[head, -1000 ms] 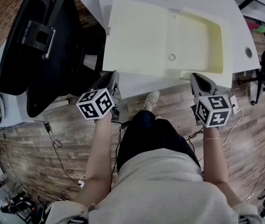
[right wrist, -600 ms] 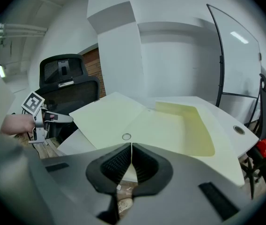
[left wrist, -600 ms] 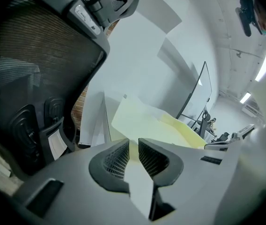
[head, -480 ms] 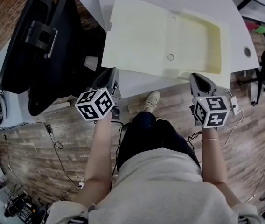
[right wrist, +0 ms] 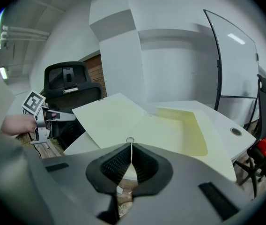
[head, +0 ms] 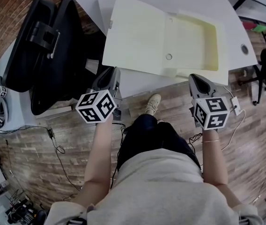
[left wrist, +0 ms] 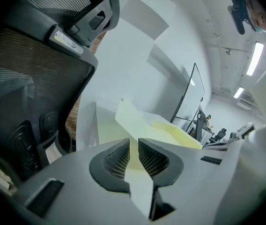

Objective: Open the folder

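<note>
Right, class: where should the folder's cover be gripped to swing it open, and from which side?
Its near left corner, approached from the table's near edge. The cover is a thin sheet hinged along its right side, so that corner is farthest from the hinge, and it tilts up, leaving room for a jaw beneath. The left hand-held gripper pinches there.

Black office chairs (head: 39, 46) crowd the left tool's (head: 110, 75) outer side. The open folder (head: 137, 36) fills most of the surface (head: 135, 82); a bare strip along the near edge and the right end are free, beside the right tool (head: 197, 79).
</note>
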Action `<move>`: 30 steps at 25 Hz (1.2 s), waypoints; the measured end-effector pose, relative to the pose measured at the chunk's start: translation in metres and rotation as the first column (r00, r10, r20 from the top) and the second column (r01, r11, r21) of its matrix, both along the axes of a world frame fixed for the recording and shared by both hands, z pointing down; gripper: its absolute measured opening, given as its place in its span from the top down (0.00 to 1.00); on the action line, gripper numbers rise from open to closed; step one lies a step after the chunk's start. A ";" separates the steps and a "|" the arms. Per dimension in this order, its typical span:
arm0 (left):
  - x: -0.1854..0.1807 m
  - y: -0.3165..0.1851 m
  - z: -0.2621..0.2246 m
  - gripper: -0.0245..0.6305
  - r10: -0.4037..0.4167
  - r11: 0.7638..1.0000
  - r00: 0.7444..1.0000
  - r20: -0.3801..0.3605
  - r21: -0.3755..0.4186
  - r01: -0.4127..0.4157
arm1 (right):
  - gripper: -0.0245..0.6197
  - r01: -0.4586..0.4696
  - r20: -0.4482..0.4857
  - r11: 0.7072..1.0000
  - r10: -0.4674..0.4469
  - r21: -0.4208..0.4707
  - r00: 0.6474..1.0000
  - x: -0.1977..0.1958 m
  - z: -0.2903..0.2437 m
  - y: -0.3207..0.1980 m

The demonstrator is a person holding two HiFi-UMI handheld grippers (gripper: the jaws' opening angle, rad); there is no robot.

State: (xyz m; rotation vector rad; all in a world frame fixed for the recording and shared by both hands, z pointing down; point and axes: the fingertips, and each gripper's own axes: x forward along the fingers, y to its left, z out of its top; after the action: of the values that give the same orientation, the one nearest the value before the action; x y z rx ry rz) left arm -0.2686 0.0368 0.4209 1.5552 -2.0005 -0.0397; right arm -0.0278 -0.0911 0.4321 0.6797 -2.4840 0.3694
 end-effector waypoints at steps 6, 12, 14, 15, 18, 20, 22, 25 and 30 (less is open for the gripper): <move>0.011 0.004 -0.012 0.87 0.029 0.999 0.999 0.018 0.016 -0.030 | 0.93 -0.028 0.052 0.999 0.030 -0.041 0.998 0.005 -0.003 0.013; 0.037 0.004 -0.024 0.87 0.105 0.994 0.994 0.024 0.031 -0.106 | 0.93 -0.044 0.115 0.998 0.049 -0.047 0.992 0.011 -0.020 0.024; 0.050 0.002 -0.026 0.87 0.147 0.989 0.989 0.025 0.027 -0.147 | 0.93 -0.047 0.136 0.998 0.053 -0.047 0.989 0.014 -0.026 0.028; 0.056 0.001 -0.027 0.87 0.165 0.986 0.986 0.022 0.027 -0.166 | 0.93 -0.046 0.144 0.998 0.052 -0.044 0.988 0.016 -0.029 0.030; 0.070 -0.003 -0.032 0.87 0.208 0.977 0.978 0.014 0.038 -0.209 | 0.93 -0.046 0.160 0.998 0.051 -0.033 0.986 0.019 -0.037 0.036; 0.080 -0.006 -0.037 0.87 0.242 0.969 0.970 0.014 0.046 -0.243 | 0.93 -0.046 0.176 0.998 0.052 -0.038 0.983 0.021 -0.042 0.041; 0.095 -0.010 -0.043 0.87 0.287 0.956 0.958 0.015 0.064 -0.287 | 0.93 -0.045 0.201 0.998 0.053 -0.046 0.978 0.023 -0.049 0.046; 0.122 -0.015 -0.053 0.88 0.359 0.927 0.933 0.018 0.104 -0.359 | 0.93 -0.043 0.240 0.998 0.052 -0.040 0.969 0.029 -0.062 0.053; 0.163 -0.019 -0.065 0.89 0.444 0.885 0.895 0.037 0.136 -0.445 | 0.93 -0.033 0.279 0.999 0.033 -0.005 0.960 0.040 -0.083 0.066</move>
State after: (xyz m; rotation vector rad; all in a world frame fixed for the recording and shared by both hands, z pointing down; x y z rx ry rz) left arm -0.1057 0.0175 0.3562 2.0746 -1.6246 0.0056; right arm 0.0120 -0.0252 0.3493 0.7122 -2.7400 0.5094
